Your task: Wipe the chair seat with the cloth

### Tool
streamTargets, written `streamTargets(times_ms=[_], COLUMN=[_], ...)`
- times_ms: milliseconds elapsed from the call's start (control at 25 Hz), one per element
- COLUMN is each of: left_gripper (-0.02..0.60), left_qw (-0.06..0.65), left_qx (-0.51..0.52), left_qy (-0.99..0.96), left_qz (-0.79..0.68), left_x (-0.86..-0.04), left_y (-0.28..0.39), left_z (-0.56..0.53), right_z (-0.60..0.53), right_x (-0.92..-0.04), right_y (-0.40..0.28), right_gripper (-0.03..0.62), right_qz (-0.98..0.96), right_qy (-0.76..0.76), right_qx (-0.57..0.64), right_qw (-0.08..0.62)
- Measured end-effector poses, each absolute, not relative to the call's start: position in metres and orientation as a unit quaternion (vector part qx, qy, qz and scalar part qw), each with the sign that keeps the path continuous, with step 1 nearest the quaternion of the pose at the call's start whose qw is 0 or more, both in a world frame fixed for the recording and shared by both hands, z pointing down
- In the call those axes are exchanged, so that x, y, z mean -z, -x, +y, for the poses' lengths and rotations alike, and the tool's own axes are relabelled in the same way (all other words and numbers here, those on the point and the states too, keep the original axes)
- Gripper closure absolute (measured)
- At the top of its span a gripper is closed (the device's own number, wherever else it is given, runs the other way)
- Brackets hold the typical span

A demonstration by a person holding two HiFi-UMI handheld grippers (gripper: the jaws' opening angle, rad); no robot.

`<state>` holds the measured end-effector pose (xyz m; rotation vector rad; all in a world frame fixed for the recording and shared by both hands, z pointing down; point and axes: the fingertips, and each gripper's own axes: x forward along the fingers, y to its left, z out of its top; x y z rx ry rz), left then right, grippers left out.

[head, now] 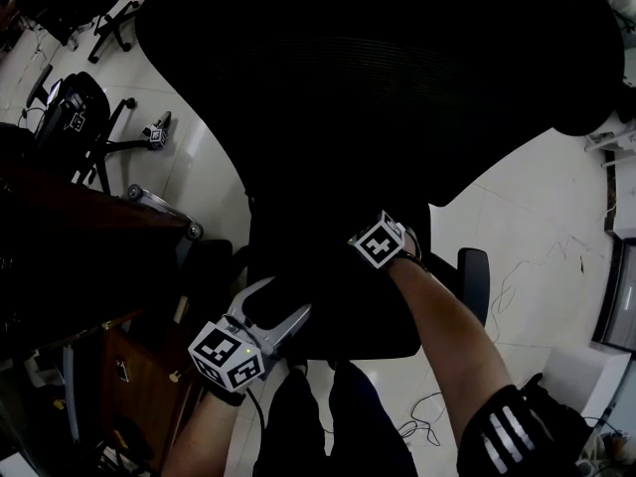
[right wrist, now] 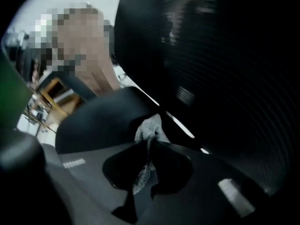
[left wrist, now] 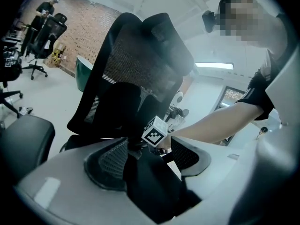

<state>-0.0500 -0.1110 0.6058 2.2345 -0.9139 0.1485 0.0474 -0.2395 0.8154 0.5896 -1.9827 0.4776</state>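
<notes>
The black office chair fills the head view, its seat below the wide backrest. My right gripper is down on the seat's back part, and its marker cube is all that shows clearly. In the right gripper view the right gripper is shut on a grey speckled cloth that bunches out past the tips onto the seat. My left gripper is at the seat's front left corner, jaws spread, with the seat's black edge between them and a pale gap on one side.
Other office chairs stand on the white floor at the upper left. A wooden cabinet is close at the lower left. Cables trail over the floor on the right, near a white unit.
</notes>
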Motion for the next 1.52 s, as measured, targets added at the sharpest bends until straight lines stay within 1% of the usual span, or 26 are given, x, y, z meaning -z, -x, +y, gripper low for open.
streamTargets(times_ms=[120,200,320,400,520,640,720,840,960,1120,1200,1320,1400,1520], left_gripper=[0.267,0.267,0.267,0.267,0.267,0.267,0.267,0.267,0.267,0.267,0.267,0.267,0.267,0.267], left_qw=[0.354,0.353,0.351,0.354,0.36,0.367,0.369,0.369,0.371,0.374,0.374,0.373,0.372,0.373], left_qx=[-0.06,-0.061,-0.066,-0.063,-0.057,-0.061,-0.061,-0.062,-0.064,-0.063,-0.064,-0.066,-0.069,-0.074], left_qy=[-0.857,-0.854,-0.853,-0.851,-0.851,-0.85,-0.852,-0.859,-0.866,-0.871,-0.872,-0.872,-0.869,-0.862], left_qz=[-0.371,-0.378,-0.381,-0.383,-0.378,-0.372,-0.365,-0.349,-0.33,-0.312,-0.308,-0.311,-0.319,-0.336], left_x=[-0.603,-0.601,-0.603,-0.608,-0.619,-0.625,-0.624,-0.621,-0.618,-0.614,-0.614,-0.614,-0.614,-0.614], left_y=[0.067,0.075,0.083,0.084,0.079,0.073,0.065,0.048,0.031,0.012,0.009,0.016,0.027,0.049], left_z=[-0.105,-0.101,-0.092,-0.087,-0.079,-0.076,-0.076,-0.075,-0.07,-0.063,-0.058,-0.052,-0.048,-0.042], right_z=[-0.228,-0.215,-0.198,-0.189,-0.181,-0.18,-0.177,-0.171,-0.167,-0.163,-0.164,-0.171,-0.167,-0.159], right_x=[-0.806,-0.808,-0.823,-0.835,-0.851,-0.858,-0.865,-0.871,-0.867,-0.86,-0.859,-0.852,-0.843,-0.825], right_y=[0.033,0.076,0.115,0.124,0.108,0.073,0.034,-0.042,-0.112,-0.168,-0.173,-0.153,-0.119,-0.041], right_gripper=[0.557,0.557,0.557,0.557,0.558,0.559,0.559,0.559,0.559,0.559,0.559,0.559,0.559,0.559], right_qz=[-0.845,-0.855,-0.858,-0.856,-0.849,-0.835,-0.82,-0.791,-0.765,-0.728,-0.722,-0.744,-0.762,-0.8], right_qy=[-0.21,-0.186,-0.163,-0.156,-0.156,-0.175,-0.191,-0.224,-0.265,-0.305,-0.315,-0.317,-0.308,-0.27], right_qx=[-0.205,-0.206,-0.209,-0.218,-0.217,-0.222,-0.227,-0.231,-0.242,-0.266,-0.269,-0.249,-0.263,-0.268], right_qw=[0.446,0.438,0.44,0.442,0.455,0.472,0.489,0.52,0.535,0.553,0.554,0.533,0.506,0.464])
